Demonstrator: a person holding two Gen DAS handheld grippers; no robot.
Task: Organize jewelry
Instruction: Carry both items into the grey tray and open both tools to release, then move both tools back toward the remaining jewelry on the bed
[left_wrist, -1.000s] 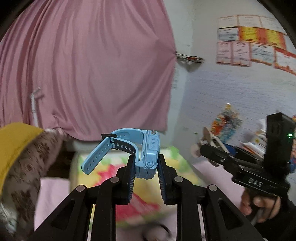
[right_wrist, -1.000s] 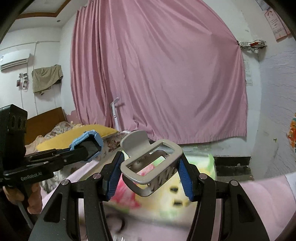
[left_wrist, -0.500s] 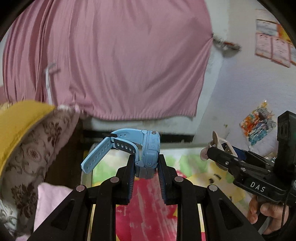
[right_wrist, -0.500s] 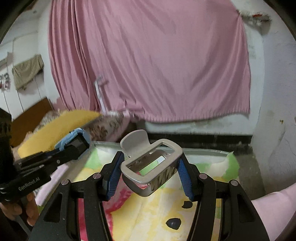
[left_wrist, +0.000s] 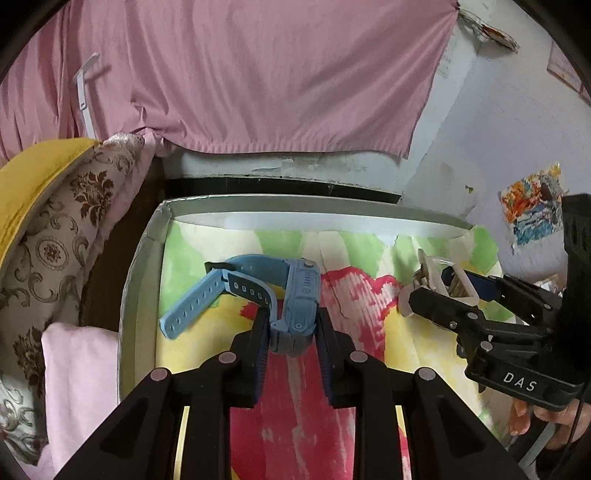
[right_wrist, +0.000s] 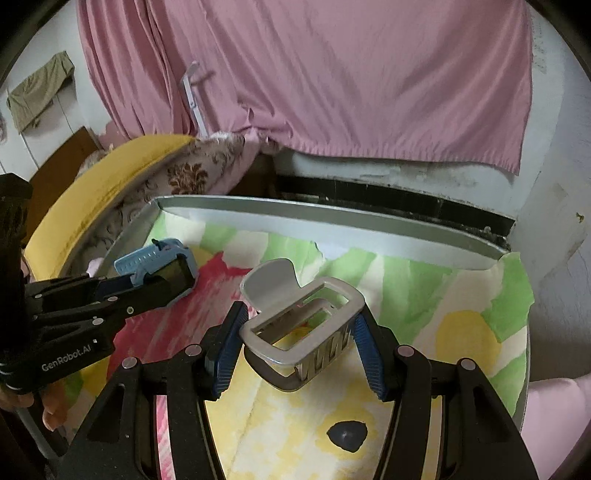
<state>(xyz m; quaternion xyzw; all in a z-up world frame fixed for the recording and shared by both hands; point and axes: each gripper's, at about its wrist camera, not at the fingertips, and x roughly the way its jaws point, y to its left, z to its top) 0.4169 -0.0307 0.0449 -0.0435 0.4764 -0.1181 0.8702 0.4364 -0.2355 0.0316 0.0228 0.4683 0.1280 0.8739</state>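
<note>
Jewelry items, two, both held above my tray.

Item one: blue watch, child-size, plastic case with perforated strap. Its case sits between the ribbed pads of my left gripper; the pads press its sides, though the jaws have just been easing open a little. One strap end juts out to the left, the other curls back over it. Seen from the right wrist view, the watch hangs over the left part of the tray.

Item two: grey hair claw, rectangular open frame, toothed, with a rounded thumb tab pointing away from me. My right gripper pinches it by both sides between blue pads. From the left wrist view, the claw shows pale beyond the right gripper's black fingers.

Location: tray, pale raised rim, lined with a sheet painted red, yellow and green. Pink curtain behind; floral cushion at left.
</note>
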